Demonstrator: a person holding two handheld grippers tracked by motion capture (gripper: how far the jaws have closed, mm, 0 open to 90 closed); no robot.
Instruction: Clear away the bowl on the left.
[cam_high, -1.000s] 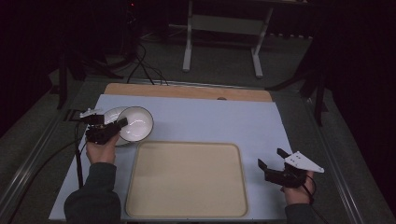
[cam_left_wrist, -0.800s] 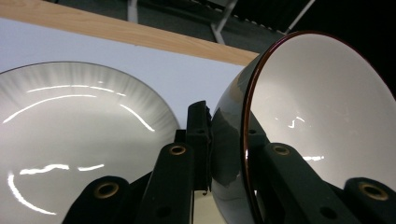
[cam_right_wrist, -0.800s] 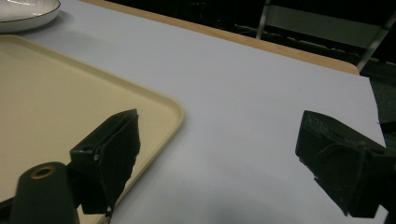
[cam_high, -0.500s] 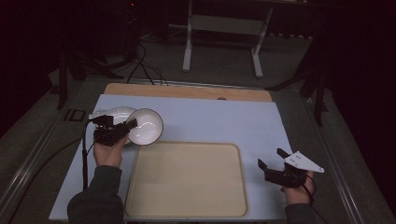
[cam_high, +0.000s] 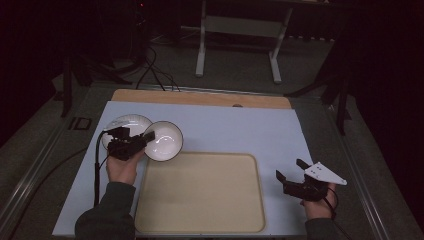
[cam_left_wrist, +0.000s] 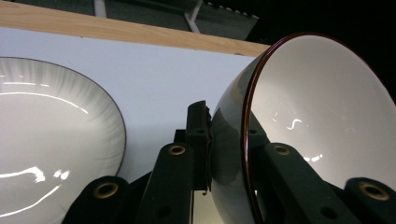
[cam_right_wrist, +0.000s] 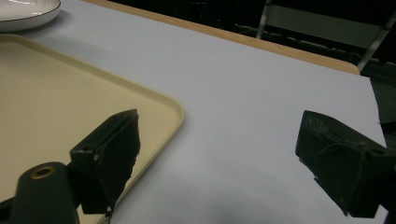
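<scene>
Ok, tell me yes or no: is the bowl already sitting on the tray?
No, the left claw holds the bowl tilted by its rim beside the plate, short of the tray.

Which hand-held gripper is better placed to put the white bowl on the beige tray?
The left hand-held gripper: its jaws pinch the rim of the white bowl with the dark red rim, just beyond the beige plastic tray. The right hand-held gripper is open, holding nothing.

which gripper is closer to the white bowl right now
Left. The left gripper has its jaws clamped on the rim of the white bowl; the right gripper sits open across the tray.
</scene>
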